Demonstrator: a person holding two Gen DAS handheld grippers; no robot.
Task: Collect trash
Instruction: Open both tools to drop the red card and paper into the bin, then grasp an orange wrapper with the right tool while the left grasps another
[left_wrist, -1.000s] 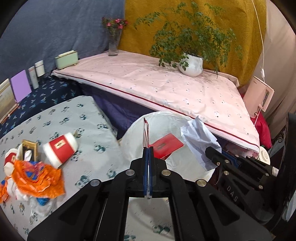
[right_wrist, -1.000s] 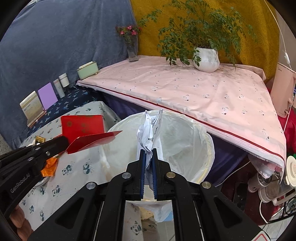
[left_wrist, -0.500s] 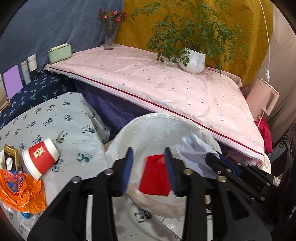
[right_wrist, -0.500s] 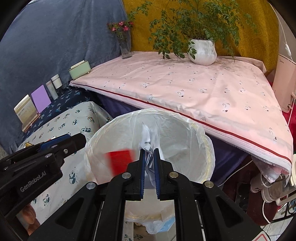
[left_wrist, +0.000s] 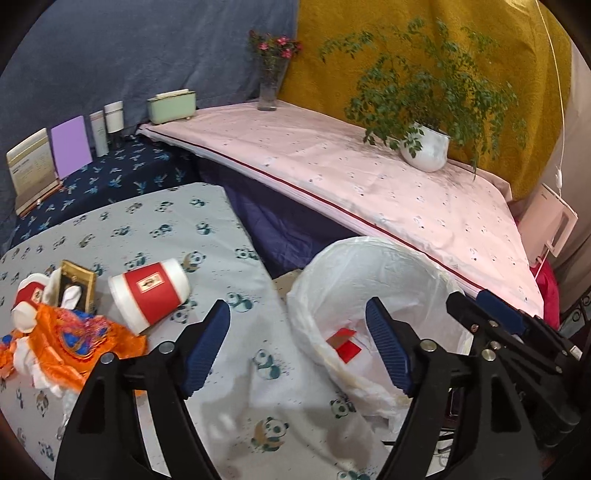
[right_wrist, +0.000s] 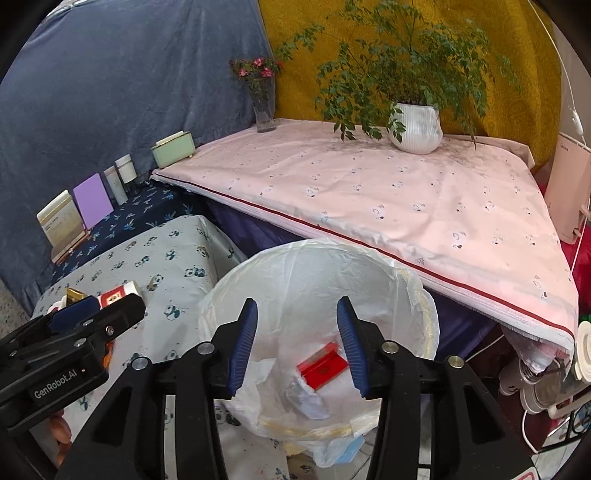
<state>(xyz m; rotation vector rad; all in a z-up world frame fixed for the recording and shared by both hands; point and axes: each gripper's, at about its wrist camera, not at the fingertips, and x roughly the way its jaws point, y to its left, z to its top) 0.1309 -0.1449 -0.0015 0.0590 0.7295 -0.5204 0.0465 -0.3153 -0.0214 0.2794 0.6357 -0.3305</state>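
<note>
White bin liner (right_wrist: 317, 266) already holds a red card (right_wrist: 322, 365) and a crumpled white paper (right_wrist: 306, 397), both lying at the bottom. Right gripper (right_wrist: 297, 345) hangs over the bin mouth, jaws opening, nothing between the pads. Left gripper (left_wrist: 297, 349) sits at the bin's left rim, jaws also opening and empty; through them the right-hand pad overlaps the liner, the left-hand pad is over the panda-print tablecloth (left_wrist: 155, 229).

Remaining trash is all left of the bin on that cloth: red-and-white paper cup (left_wrist: 149, 291) on its side, long axis running roughly left-right with the open end toward the lower left, then an orange wrapper (left_wrist: 70, 343) and a second small red-and-white cup (left_wrist: 27, 299) further left, heaped with a gold-edged box (left_wrist: 75, 286).

Judgement: left gripper is clearly nearer the pile; the tipped cup lies up and left of its fingers, near but apart. Next grab probably wants the pads across the cup's width, not along its axis. Right gripper would have to cross the left one to reach
</note>
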